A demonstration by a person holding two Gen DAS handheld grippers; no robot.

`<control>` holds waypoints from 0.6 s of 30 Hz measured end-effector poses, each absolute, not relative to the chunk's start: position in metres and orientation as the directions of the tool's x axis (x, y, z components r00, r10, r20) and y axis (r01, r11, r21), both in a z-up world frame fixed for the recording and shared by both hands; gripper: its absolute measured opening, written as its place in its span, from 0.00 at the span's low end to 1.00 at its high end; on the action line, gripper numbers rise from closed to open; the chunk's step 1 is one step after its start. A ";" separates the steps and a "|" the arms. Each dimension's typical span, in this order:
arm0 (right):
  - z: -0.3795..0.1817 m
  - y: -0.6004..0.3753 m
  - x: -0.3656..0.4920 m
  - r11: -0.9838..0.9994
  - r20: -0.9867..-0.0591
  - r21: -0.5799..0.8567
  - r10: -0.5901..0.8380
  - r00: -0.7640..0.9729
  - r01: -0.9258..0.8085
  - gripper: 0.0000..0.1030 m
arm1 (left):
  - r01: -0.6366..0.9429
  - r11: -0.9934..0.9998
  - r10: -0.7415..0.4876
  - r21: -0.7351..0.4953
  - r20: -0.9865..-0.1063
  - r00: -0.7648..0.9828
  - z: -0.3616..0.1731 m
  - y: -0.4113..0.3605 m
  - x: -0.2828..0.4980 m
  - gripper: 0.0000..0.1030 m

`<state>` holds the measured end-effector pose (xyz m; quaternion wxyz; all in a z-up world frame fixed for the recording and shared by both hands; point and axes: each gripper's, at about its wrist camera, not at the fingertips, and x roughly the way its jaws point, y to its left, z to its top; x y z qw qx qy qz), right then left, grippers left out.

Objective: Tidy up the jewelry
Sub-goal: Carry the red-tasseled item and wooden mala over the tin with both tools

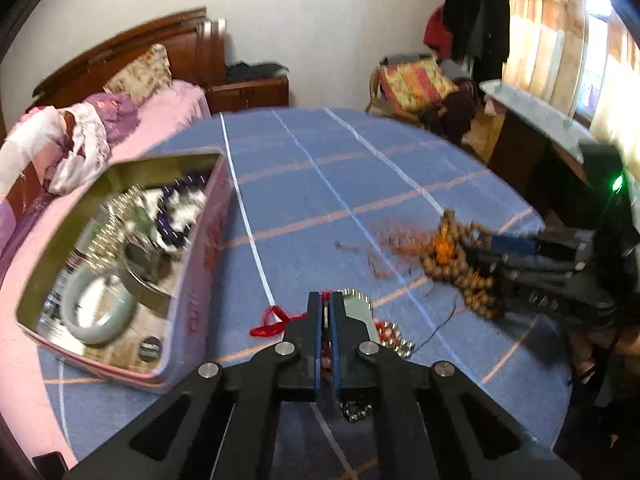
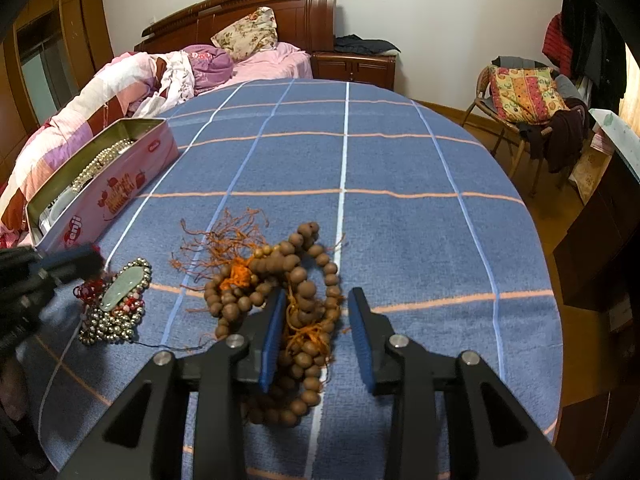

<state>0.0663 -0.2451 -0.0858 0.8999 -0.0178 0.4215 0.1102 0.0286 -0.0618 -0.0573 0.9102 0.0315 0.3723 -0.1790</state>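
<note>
1. A pink tin [image 2: 116, 188], at the left of the right wrist view, already holds several pieces, among them a pale green bangle [image 1: 98, 308] and silver chains.
2. The left gripper [image 1: 329, 300], bottom centre of its view, is pinched nearly closed on a red-corded jade pendant necklace [image 2: 120, 292] lying on the blue checked cloth [image 2: 400, 220].
3. The right gripper [image 2: 318, 300] stands wide open over a brown wooden bead string [image 2: 296, 280], gripping nothing.
4. Judging by this, two pieces remain outside the tin.
</note>
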 end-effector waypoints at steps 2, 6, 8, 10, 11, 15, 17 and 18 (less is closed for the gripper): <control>-0.086 -0.245 0.067 0.975 -0.763 0.061 0.184 0.620 -0.214 0.35 | 0.344 0.936 -0.303 -0.072 -0.663 0.685 -0.047 -0.059 0.024 0.01; -0.086 -0.245 0.066 0.975 -0.762 0.067 0.188 0.620 -0.213 0.35 | 0.341 0.936 -0.321 -0.087 -0.611 0.724 -0.024 -0.051 0.019 0.01; -0.085 -0.247 0.066 0.975 -0.762 0.070 0.190 0.619 -0.212 0.35 | 0.334 0.938 -0.321 -0.090 -0.588 0.743 -0.013 -0.047 0.018 0.01; -0.085 -0.247 0.066 0.976 -0.763 0.060 0.181 0.620 -0.211 0.38 | 0.327 0.941 -0.317 -0.088 -0.565 0.762 -0.002 -0.042 0.018 0.01; -0.085 -0.247 0.067 0.976 -0.766 0.056 0.176 0.618 -0.208 0.43 | 0.321 0.943 -0.312 -0.083 -0.553 0.772 0.003 -0.038 0.019 0.01; -0.085 -0.245 0.069 0.973 -0.771 0.044 0.177 0.612 -0.226 0.36 | 0.305 0.950 -0.297 -0.075 -0.527 0.796 0.014 -0.028 0.025 0.01; -0.085 -0.244 0.069 0.969 -0.767 0.046 0.190 0.613 -0.242 0.17 | 0.297 0.952 -0.290 -0.075 -0.526 0.800 0.013 -0.025 0.028 0.01; -0.083 -0.245 0.069 0.967 -0.765 0.064 0.205 0.610 -0.245 0.17 | 0.291 0.954 -0.286 -0.075 -0.524 0.802 0.013 -0.023 0.029 0.01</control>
